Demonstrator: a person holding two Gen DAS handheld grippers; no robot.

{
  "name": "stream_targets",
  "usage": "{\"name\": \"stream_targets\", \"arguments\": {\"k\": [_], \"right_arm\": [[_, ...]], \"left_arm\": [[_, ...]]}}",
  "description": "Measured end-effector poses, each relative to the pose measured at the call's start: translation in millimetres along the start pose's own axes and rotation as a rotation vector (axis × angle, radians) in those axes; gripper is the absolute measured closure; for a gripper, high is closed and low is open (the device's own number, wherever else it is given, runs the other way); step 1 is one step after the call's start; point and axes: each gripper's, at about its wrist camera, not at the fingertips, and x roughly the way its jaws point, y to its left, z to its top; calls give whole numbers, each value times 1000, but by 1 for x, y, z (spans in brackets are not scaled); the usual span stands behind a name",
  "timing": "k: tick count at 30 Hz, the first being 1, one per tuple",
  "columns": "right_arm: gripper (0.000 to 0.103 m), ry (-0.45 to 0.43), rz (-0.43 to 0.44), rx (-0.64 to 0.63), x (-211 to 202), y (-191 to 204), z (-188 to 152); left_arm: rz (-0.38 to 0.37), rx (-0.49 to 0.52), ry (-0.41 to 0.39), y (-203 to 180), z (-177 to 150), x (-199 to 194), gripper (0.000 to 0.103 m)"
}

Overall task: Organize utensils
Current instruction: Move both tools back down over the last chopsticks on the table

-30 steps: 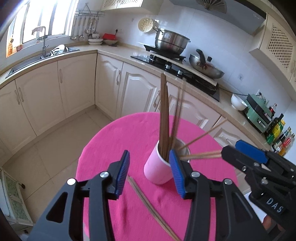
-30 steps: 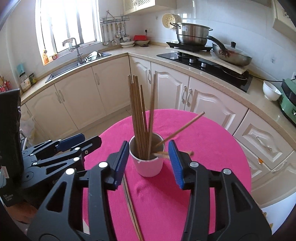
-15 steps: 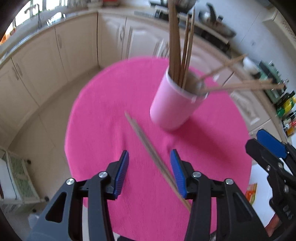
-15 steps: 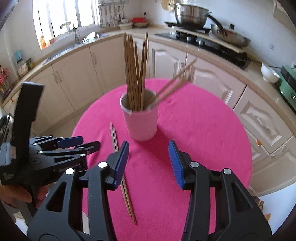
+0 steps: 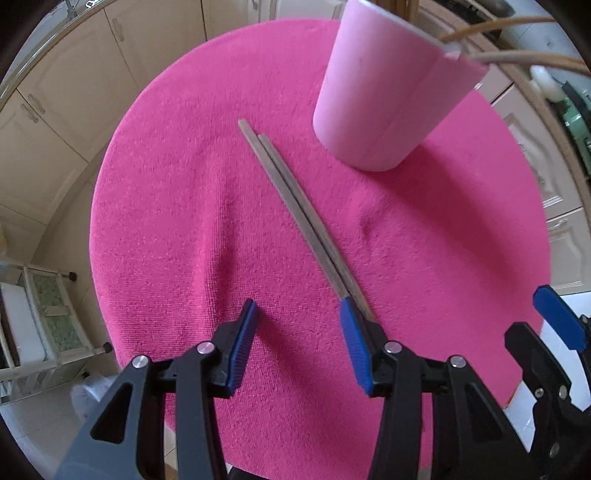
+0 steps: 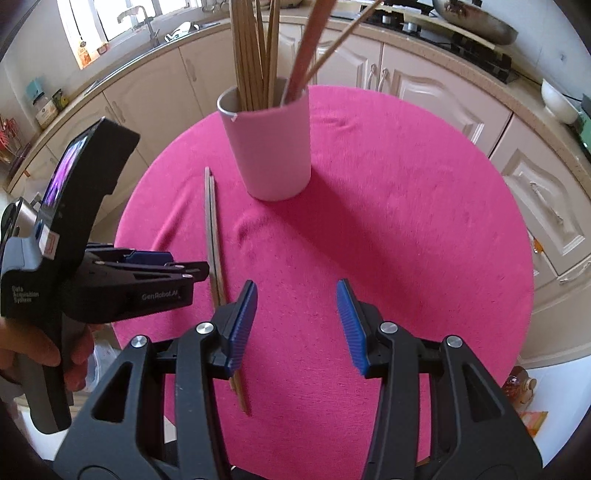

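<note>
Both grippers, left (image 5: 297, 330) and right (image 6: 295, 314), hover spread over seemingly flat chopsticks (image 5: 295, 206).

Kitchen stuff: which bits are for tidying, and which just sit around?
For the job:
- pair of brown wooden chopsticks lying on the cloth
- pale pink cup holding chopsticks
- left gripper, open

Just lying about:
- white bowl
- metal frying pan

The left gripper (image 6: 201, 269) body reads "GenRobot.AI" and "Data Acquisition System".
</note>
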Motion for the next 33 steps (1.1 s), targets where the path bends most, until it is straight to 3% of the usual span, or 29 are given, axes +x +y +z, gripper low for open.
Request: {"name": "stream_targets", "arguments": {"k": [10,16,21,26,33], "right_arm": [[57,30,28,-16,14,-16,4],[57,44,44,-25,21,-27,10],[57,51,56,-36,25,-32,14],[56,58,68,-52,27,-33,18],[56,68,80,-63,31,-34,21]], "left_arm": [[22,-107,33,-2,21,0,57],[65,-97,26,-10,32,4,54],[76,-157,55,-13,43,10,49],[155,-116,85,-29,51,17,47],[141,-131,140,-30,70,22,47]]}}
